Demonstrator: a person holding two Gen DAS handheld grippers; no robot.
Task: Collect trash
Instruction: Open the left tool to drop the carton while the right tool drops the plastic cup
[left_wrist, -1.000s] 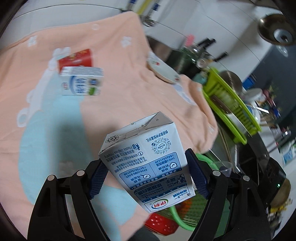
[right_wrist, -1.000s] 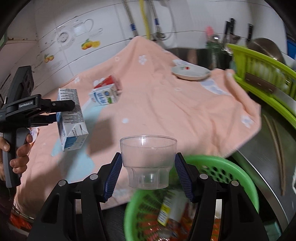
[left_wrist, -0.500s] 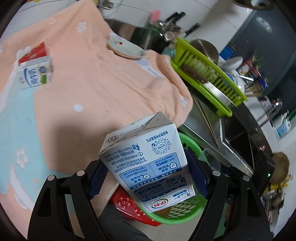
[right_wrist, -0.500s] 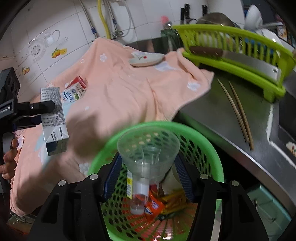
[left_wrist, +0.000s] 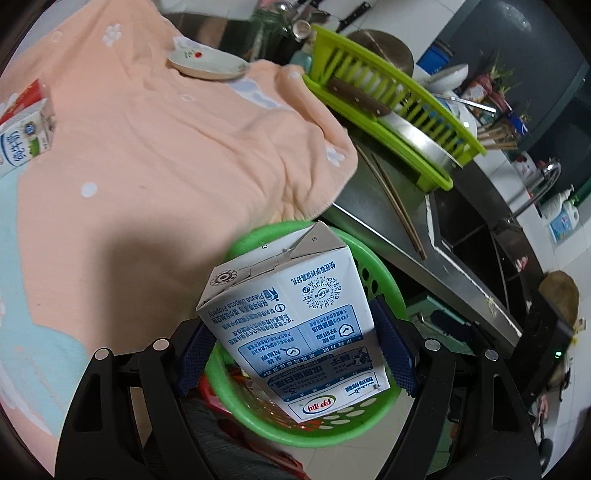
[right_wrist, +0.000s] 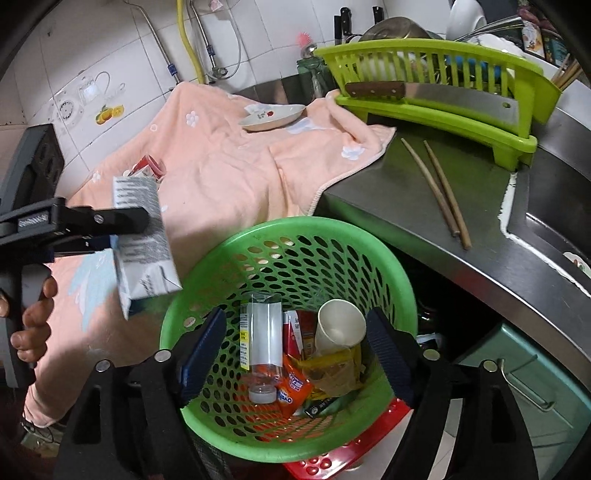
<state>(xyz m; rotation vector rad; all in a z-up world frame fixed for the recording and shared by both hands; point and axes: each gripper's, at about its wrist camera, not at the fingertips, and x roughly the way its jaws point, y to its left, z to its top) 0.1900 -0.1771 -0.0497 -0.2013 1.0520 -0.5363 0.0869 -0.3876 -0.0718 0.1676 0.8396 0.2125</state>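
Observation:
My left gripper (left_wrist: 295, 347) is shut on a white and blue milk carton (left_wrist: 295, 314) and holds it tilted over the green basket (left_wrist: 266, 230). In the right wrist view the same carton (right_wrist: 144, 240) hangs at the basket's left rim, held by the left gripper (right_wrist: 122, 232). My right gripper (right_wrist: 295, 350) is above the basket (right_wrist: 295, 225) with its jaws opening and nothing pressed between the pads. A clear plastic cup (right_wrist: 264, 332), blurred, is down inside the basket among a paper cup (right_wrist: 340, 325) and wrappers. Two small cartons (left_wrist: 26, 136) lie on the towel at the left.
A peach towel (left_wrist: 166, 129) covers the counter and bears a small plate (right_wrist: 271, 116). A green dish rack (right_wrist: 443, 74) holds a cleaver (right_wrist: 443, 96). Chopsticks (right_wrist: 439, 188) lie on the steel counter. A red stool (right_wrist: 332, 465) sits under the basket.
Both grippers swung from above the towel to above the green basket. The right gripper's jaws widened and let go of the clear cup, which dropped into the basket.

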